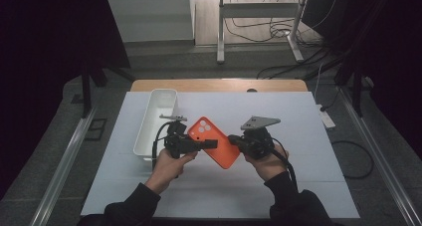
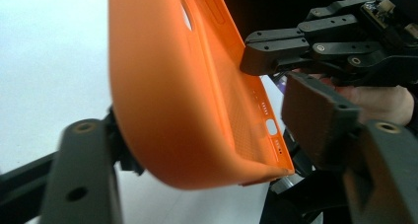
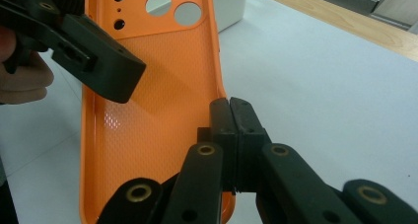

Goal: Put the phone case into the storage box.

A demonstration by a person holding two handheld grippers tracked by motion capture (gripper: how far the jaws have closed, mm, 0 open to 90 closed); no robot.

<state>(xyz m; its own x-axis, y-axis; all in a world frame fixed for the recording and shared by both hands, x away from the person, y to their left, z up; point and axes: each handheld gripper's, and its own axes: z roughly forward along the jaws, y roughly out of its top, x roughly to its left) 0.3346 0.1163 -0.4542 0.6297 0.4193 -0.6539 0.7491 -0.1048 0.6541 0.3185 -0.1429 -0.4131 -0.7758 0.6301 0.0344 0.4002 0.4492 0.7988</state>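
An orange phone case [image 1: 214,141] hangs tilted above the white table between both grippers. In the right gripper view, my right gripper [image 3: 230,115] is shut on the thin side wall of the case [image 3: 157,110], whose dotted inside and camera holes face that camera. The left gripper [image 2: 219,135] straddles the case's [image 2: 162,86] rounded bottom corner. One of its pads sits against the orange back, while the other pad [image 2: 315,120] stands a little off the inside. Across the case, the right gripper [image 2: 256,56] grips the opposite edge. A person's hands hold both grippers [image 1: 199,144] [image 1: 236,140].
A long white bin [image 1: 154,121] stands on the table's left side, just beyond the left hand. The white sheet [image 1: 278,181] covers the table, with a wooden strip [image 1: 219,85] along the far edge. Metal stand legs and cables lie on the floor beyond.
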